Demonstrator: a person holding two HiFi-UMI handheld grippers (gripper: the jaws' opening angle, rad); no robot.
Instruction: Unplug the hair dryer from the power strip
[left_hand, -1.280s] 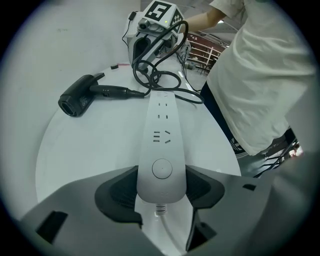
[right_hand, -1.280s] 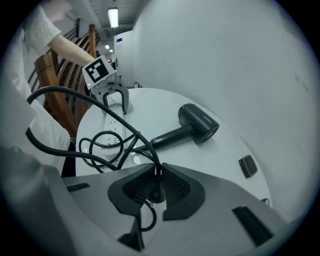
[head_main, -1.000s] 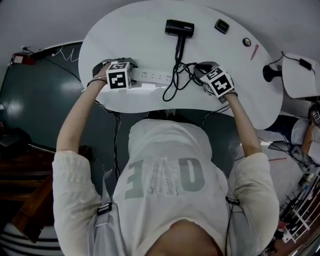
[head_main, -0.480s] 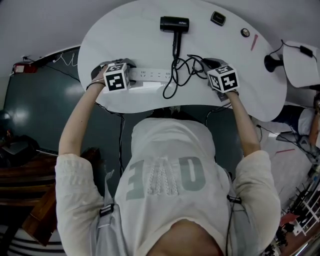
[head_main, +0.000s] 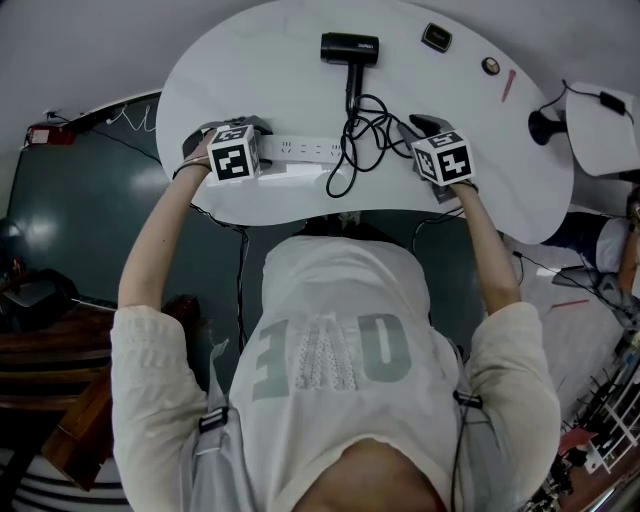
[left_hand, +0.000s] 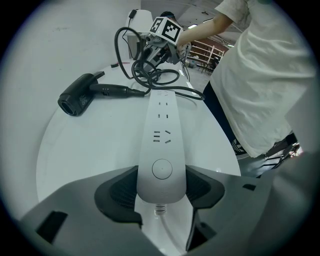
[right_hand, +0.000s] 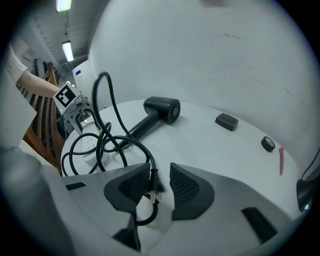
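The left gripper (left_hand: 161, 186) clamps the stiff power strip (left_hand: 161, 132) on the counter (head_main: 250, 70). The right gripper (right_hand: 161, 190) has just been opening its jaws — the plug (right_hand: 153, 180), light and hard, sits loose between them; I'd hold its body, not the springy cord (right_hand: 107, 100).

Smooth white plastic power strip (left_hand: 161, 140) between ribbed matt-black fingers (left_hand: 122, 190); matt black plastic hair dryer (left_hand: 80, 99) beyond them, on smooth white tabletop (left_hand: 90, 150).

Overhead, two low close-ups, shared table (head_main: 260, 60)
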